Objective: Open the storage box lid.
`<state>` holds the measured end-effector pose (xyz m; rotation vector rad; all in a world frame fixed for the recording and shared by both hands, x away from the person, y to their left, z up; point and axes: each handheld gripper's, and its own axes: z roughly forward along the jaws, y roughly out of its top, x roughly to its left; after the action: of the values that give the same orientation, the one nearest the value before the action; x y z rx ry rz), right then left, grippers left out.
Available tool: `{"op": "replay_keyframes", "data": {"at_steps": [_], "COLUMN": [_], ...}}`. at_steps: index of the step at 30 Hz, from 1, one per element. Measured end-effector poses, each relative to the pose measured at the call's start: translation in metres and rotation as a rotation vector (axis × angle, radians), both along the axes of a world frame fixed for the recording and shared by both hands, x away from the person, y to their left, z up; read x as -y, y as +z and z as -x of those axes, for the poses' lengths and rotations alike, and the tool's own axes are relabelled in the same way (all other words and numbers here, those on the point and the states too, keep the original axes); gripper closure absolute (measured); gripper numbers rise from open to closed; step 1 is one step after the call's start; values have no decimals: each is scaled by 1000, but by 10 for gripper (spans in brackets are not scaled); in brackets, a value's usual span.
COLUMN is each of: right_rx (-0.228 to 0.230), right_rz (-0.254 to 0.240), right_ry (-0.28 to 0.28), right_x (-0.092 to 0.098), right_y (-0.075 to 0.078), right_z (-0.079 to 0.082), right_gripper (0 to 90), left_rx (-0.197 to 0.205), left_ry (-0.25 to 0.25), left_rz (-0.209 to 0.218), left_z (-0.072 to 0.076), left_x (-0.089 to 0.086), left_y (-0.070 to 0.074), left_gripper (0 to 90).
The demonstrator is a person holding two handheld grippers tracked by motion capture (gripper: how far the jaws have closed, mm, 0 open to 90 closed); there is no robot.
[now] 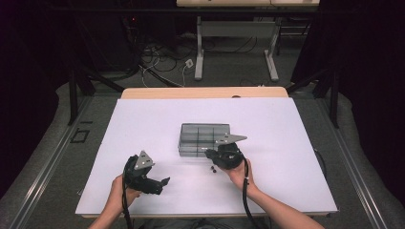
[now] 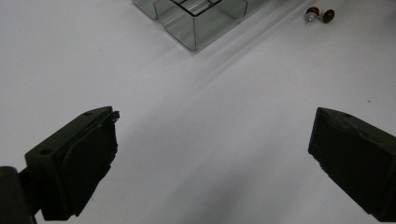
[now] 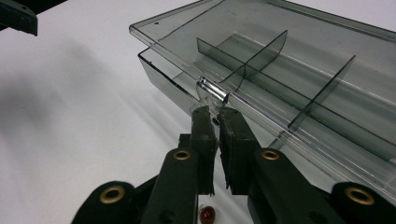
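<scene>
A clear grey compartment box (image 1: 203,138) sits mid-table, with dividers inside and its lid (image 3: 299,51) a little raised above the base. My right gripper (image 3: 214,112) is shut on the clear latch tab (image 3: 212,89) at the lid's front edge; from above the right gripper (image 1: 210,153) is at the box's near right corner. My left gripper (image 1: 165,181) stands open and holds nothing, low over bare table left of the box (image 2: 196,18). Two small red-brown beads (image 2: 320,15) lie on the table by the right gripper, and one bead (image 3: 207,215) lies under its jaws.
The white table top (image 1: 286,143) has free room on all sides of the box. A wooden strip (image 1: 205,92) edges its far side. Beyond it are cables on the floor (image 1: 162,62) and another table's legs (image 1: 199,52).
</scene>
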<state>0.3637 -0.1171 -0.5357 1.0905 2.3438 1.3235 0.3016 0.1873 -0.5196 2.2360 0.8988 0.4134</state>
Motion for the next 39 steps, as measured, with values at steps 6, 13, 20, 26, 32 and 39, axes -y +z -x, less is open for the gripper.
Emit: {"op": "replay_keyframes", "data": {"at_steps": [6,13,20,26,32,39], "right_rx": [4,-7,17,25,32,26], "right_rz": [8,-4,-5,-13,-26,-21], "right_ry": [-5,-12,-8,0,-5,-6], "right_x": [0,-1,-1,0,0,1], "right_y": [1,2,6,10,13,13], "right_z": [0,-1,0,-2,-3,-2], "right_gripper": [859,855,852,851,850,850], "left_rx": [22,35,10,15,78,130], "left_ry": [7,36,36,11,45,54], "left_rz": [7,31,31,-32,-91,-124], "left_z": [-1,0,-9,-25,-49,-63], "left_x": [-1,0,10,29,46,60], "left_y": [1,4,12,16,17,9], "left_gripper": [13,11,10,27,159,394]}}
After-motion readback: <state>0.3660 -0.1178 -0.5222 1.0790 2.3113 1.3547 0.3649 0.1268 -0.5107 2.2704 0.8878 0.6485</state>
